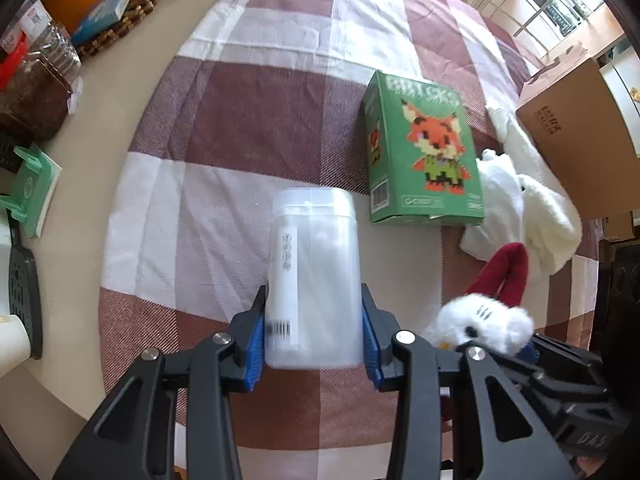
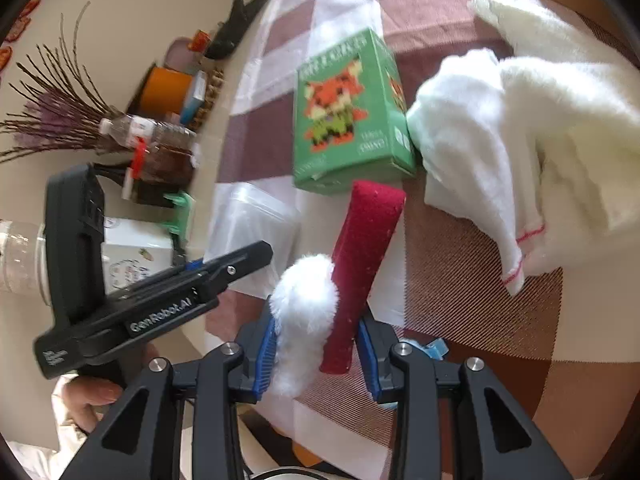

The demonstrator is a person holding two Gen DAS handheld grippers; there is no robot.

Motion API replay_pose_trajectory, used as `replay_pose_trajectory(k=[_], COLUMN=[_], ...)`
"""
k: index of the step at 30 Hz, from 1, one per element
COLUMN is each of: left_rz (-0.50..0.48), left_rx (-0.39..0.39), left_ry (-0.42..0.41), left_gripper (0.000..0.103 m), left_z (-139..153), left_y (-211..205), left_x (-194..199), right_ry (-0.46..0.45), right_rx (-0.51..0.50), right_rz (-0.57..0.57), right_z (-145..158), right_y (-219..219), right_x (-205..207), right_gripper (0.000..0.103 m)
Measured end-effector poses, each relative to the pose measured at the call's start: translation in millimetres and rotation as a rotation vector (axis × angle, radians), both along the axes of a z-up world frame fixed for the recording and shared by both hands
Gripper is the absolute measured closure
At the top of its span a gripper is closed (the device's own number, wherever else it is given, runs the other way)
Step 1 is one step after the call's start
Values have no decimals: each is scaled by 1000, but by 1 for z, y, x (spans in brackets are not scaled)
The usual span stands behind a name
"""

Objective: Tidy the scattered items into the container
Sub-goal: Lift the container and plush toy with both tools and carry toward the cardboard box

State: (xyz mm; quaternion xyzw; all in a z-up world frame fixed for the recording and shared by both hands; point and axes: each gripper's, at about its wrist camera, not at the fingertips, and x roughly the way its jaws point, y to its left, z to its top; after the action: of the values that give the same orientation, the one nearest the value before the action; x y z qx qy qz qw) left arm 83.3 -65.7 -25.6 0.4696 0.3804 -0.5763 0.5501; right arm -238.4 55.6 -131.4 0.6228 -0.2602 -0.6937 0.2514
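My left gripper (image 1: 314,336) is shut on a translucent white lidded jar (image 1: 316,264), which lies along the fingers above the checked cloth (image 1: 256,128). Between the blue pads of my right gripper (image 2: 316,344) sits a plush toy (image 2: 320,296) with white fur and dark red ears. The left wrist view shows that same plush toy (image 1: 486,312) at lower right. A green fox-print box (image 1: 424,148) lies on the cloth beyond the jar. A brown cardboard box (image 1: 576,128) stands at the right edge.
A white fluffy cloth (image 2: 520,140) lies heaped between the green box (image 2: 348,116) and the cardboard box. Bottles, a jar, an orange tub and dried twigs (image 2: 60,120) crowd the beige table's left side. A hand (image 2: 92,396) holds the left gripper's handle.
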Motion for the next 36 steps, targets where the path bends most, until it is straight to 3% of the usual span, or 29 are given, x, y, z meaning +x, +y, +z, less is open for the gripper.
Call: replay_pose_trajectory(k=[6, 16, 36], left_rz=[-47, -107, -299], left_rx=[-33, -56, -199], left_ry=[-5, -4, -29], left_gripper=[63, 63, 63], left_z=[13, 24, 84], left_y=[3, 14, 45], left_x=[-12, -20, -67], right_ry=[60, 82, 242], right_rx=[2, 30, 127], right_rz=[-15, -39, -85], right_z=[26, 38, 100], right_y=[10, 26, 44], right_x=[3, 17, 34], right_gripper=[67, 67, 67])
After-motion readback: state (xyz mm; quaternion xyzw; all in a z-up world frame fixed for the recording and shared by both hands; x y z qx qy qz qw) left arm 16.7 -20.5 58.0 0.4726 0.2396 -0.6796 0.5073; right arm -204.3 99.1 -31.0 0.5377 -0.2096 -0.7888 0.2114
